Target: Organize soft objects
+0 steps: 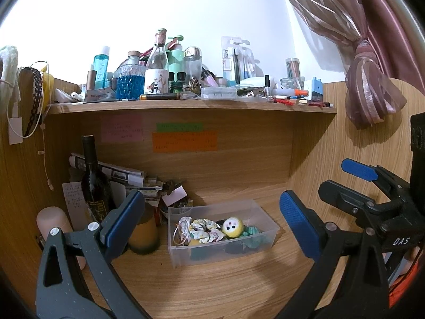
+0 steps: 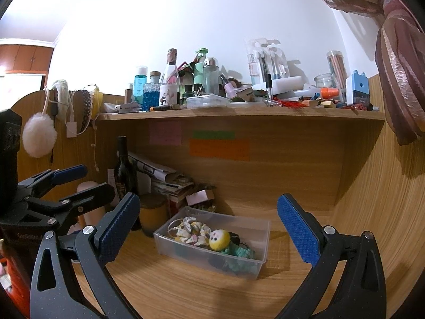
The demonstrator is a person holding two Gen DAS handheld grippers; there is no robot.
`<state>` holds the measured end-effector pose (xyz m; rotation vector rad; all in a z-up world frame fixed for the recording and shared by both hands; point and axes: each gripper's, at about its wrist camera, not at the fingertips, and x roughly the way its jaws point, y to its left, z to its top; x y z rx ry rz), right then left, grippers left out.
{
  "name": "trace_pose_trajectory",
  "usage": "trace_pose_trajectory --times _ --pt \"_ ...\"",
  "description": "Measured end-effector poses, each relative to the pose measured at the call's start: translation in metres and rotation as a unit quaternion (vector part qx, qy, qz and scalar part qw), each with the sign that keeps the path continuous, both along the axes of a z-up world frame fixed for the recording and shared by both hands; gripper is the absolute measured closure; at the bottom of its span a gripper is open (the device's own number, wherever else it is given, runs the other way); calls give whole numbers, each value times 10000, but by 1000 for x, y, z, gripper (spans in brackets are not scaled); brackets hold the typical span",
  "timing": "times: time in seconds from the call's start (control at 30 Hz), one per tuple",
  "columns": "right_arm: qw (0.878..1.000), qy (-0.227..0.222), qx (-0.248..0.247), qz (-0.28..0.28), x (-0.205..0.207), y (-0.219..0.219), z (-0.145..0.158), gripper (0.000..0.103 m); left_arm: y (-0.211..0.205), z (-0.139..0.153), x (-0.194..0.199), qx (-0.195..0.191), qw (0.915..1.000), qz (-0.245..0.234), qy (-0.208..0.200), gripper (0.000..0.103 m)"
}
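A clear plastic box [image 1: 268, 235] [image 2: 261, 239] sits on the wooden desk under a shelf. It holds soft things: floral scrunchies [image 1: 204, 230] [image 2: 191, 232], a yellow plush ball with a face [image 1: 232, 227] [image 2: 219, 239] and teal scrunchies [image 1: 251, 232] [image 2: 240, 252]. My left gripper [image 1: 212, 228] is open and empty, above the desk in front of the box. My right gripper [image 2: 208, 232] is open and empty, also in front of the box. Each gripper shows in the other's view, the right one [image 1: 345, 186] and the left one [image 2: 79, 183].
A dark wine bottle [image 1: 93, 183], a brown jar [image 1: 143, 234], a pink cylinder [image 1: 53, 220] and stacked papers [image 1: 132, 178] crowd the desk's left back corner. The shelf [image 1: 186, 105] above is packed with bottles. A white pompom [image 2: 39, 134] hangs at left. A curtain [image 1: 372, 85] hangs at right.
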<state>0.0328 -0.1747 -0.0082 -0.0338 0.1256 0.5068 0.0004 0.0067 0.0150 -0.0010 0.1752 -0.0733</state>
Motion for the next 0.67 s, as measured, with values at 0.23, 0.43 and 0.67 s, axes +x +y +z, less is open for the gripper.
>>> trace_pose_trajectory --times 0.23,0.43,0.67 --pt "10000 -28 -7 7 0 0 2 0 -5 2 0 -27 10000 15 -31 0" --pt "10000 -28 -10 20 1 -1 2 0 -6 1 -2 -19 10000 15 -16 0" --pt "10000 7 -11 5 2 0 3 0 -6 1 0 -63 10000 15 -7 0"
